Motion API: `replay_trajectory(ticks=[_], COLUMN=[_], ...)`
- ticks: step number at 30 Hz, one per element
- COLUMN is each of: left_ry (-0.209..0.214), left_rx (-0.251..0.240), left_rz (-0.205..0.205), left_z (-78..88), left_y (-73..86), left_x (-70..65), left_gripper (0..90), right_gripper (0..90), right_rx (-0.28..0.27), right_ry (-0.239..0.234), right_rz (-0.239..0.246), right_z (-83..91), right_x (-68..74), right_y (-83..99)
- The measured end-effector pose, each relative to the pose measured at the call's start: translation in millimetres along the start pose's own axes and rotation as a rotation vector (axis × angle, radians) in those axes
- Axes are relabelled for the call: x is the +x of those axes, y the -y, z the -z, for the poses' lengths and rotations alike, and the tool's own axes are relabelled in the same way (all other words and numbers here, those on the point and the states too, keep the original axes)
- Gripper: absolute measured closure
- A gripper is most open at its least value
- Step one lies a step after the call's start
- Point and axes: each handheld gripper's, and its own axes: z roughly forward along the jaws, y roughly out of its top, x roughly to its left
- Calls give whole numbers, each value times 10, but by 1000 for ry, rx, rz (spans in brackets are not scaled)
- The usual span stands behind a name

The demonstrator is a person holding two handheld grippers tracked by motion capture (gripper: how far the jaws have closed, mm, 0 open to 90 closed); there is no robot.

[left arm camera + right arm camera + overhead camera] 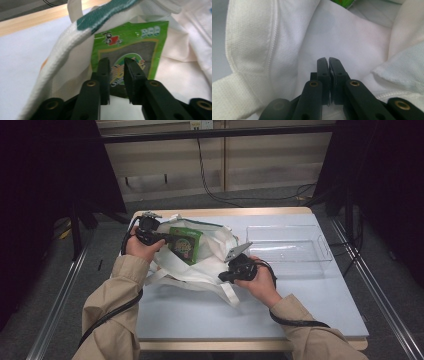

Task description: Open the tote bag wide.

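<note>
Green snack packet [185, 244] sits in the mouth of the white tote bag [210, 260], centre-left of the high view, on a pale blue table [210, 315] with wood edging; dark room around. Clear plastic tray [289, 243] at upper right, nothing inside. Left gripper [117, 65] jaws part-closed, clamping the packet's lower edge. Right gripper [328, 62] jaws pressed together, pinching bag fabric.

Lower frame: the blue table [210, 315] is lying bare in the high view.
Centre: the white bag [212, 262] and green packet [185, 245] are blocking passage.
Upper right: the clear tray [287, 261] is standing in the way.
</note>
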Motion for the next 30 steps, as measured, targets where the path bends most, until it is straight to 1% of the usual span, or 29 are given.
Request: replay_trajectory(ticks=[1,2,3,4,5,6,7,8,9,10,11,12,13,14,15,16,17,18,19,20,21,22,23,24,25,26,27,29,30], left_ry=[0,-1,2,2,0,3,6,1,-2,7,19,18,11,10,7,3,-5,-5,-14,-21,-21,-19,-22,-24,-16,-19,-19,1,0], left_rx=[-9,-6,-6,-11,-14,-21,-9,-20,-18,-16,-16,-5,4,15,6,12,7,10,13,13,12,9,12,2,3,2,-11,7,1], left_rz=[8,5,-7,-10,-21,-16,-29,-30,-37,-40,-33,-34,-37,-48,-34,-42,-30,-31,-41,-47,-45,-39,-49,-42,-43,-39,-31,-53,-40], left_z=[-18,-22,-29,-46,-62,-86,-106,-134,-150,-177,-195,-210,-241,-252,-273,-285,-294,-293,-294,-293,-291,-293,-286,-283,-277,-269,-278,-303,-320], left_y=[-4,-8,-14,-18,-20,-18,-20,-16,-17,-17,-15,-15,-10,-10,-7,-10,-12,-16,-19,-17,-17,-12,-9,-3,6,13,23,29,29], left_x=[7,10,16,8,6,-5,-11,-30,-39,-44,-48,-50,-56,-53,-63,-65,-78,-83,-92,-95,-98,-100,-90,-82,-66,-54,-52,-34,-38], left_gripper=[725,712,694,660,622,593,567,543,525,498,468,448,425,393,369,353,337,326,314,313,312,303,306,314,315,318,322,297,287], right_gripper=[878,878,879,879,879,879,879,879,878,878,878,877,878,877,877,877,877,877,877,877,877,877,877,877,877,877,877,876,877], right_rx=[3,6,5,6,8,10,11,13,15,18,18,17,21,20,20,21,22,22,22,28,25,23,21,24,23,23,25,29,25], right_ry=[5,3,-4,0,0,0,-1,0,1,-4,-5,-6,4,-6,-7,-7,-9,-11,-10,-9,-6,-12,-11,-9,-9,-9,-12,-15,-15], right_rz=[1,-1,-9,-2,-1,-1,2,-1,5,7,8,9,9,6,7,6,6,8,10,2,17,19,21,20,19,18,15,9,19], right_z=[-1,-2,-2,-6,-10,-13,-16,-17,-21,-19,-19,-20,-19,-20,-19,-17,-16,-15,-17,-16,-21,-23,-23,-22,-23,-25,-27,-29,-34], right_x=[2,3,6,5,6,7,6,11,10,8,5,1,-1,-4,-4,-1,-1,-5,-7,-2,-9,-10,-9,-9,-9,-7,-6,-3,-11], right_y=[8,20,27,32,35,35,34,32,30,27,25,26,27,29,30,33,33,31,31,30,26,25,25,26,28,31,32,32,30])
